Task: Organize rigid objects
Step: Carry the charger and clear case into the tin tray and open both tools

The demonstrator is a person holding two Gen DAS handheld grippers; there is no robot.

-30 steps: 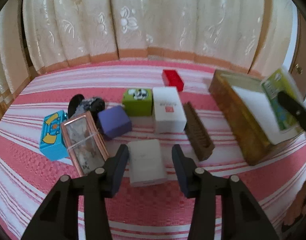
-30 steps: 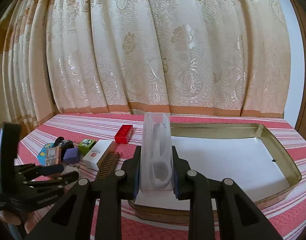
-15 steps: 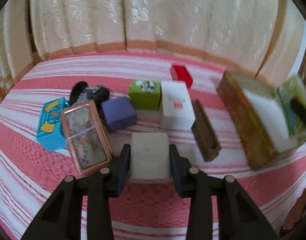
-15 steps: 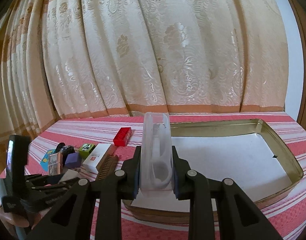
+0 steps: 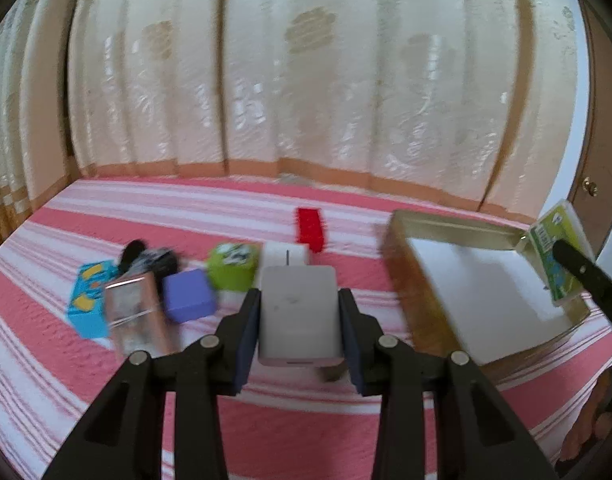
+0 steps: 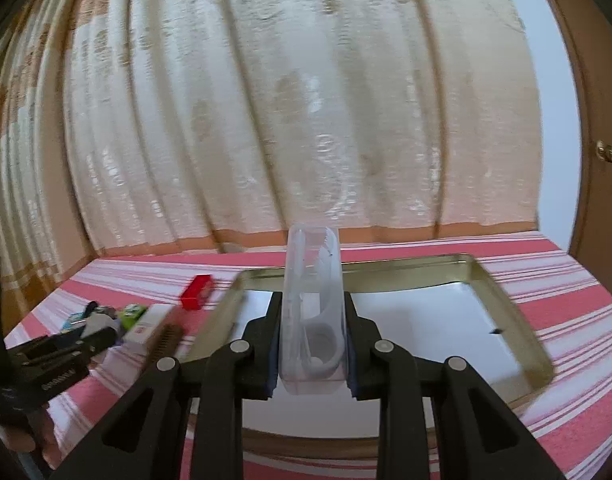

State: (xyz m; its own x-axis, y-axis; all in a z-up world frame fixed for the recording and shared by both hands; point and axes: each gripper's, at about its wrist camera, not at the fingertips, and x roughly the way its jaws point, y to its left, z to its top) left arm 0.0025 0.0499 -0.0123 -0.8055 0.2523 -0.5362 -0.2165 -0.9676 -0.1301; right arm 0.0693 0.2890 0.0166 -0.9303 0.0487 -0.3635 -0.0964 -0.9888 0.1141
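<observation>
Between the left gripper's [image 5: 299, 322] pads, a pale flat box [image 5: 299, 312].

**Black hand-held grippers with silver pins**

The left hand-held gripper [image 5: 299, 322] is matte black plastic: two angular linkage arms, each with triangular cut-outs and two round silver pivot pins, ending in flat dark-blue pads [image 5: 248, 336]. The right hand-held gripper [image 6: 311, 346] is built the same way, with the same pins and pads. Seen from the right wrist, the left one's side bears small embossed lettering, too blurred to read.
</observation>
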